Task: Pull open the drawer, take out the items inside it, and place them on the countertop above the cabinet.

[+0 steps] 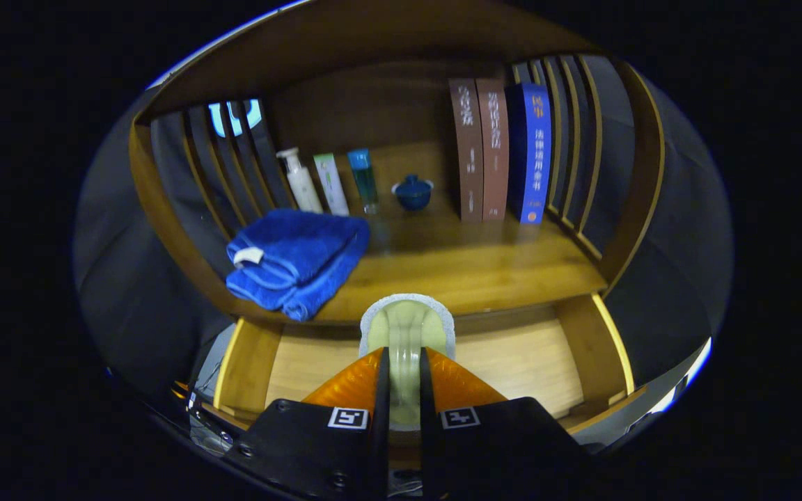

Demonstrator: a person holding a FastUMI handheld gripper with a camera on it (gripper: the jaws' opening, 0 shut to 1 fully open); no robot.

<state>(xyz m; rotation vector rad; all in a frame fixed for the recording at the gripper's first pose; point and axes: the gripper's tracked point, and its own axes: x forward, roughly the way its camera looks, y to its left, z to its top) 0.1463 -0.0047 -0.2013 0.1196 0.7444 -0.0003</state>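
Wooden cabinet [164, 229] with its countertop [470, 264] above the pulled-out drawer [512, 362]. On the countertop: three upright books [498, 149], a folded blue towel [296, 261], three bottles [331, 182], a small blue lidded cup [413, 193]. The gripper [401, 379] pinches a pale green scrubbing brush [406, 323] above the open drawer, both fingers pressing its handle.

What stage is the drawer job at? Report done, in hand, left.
Done: the drawer stands pulled open, its visible floor bare, and a folded blue towel lies on the countertop above.
In hand: the tongs are shut on a pale green brush with a white edge, held over the drawer.
Left: setting the brush on the countertop.
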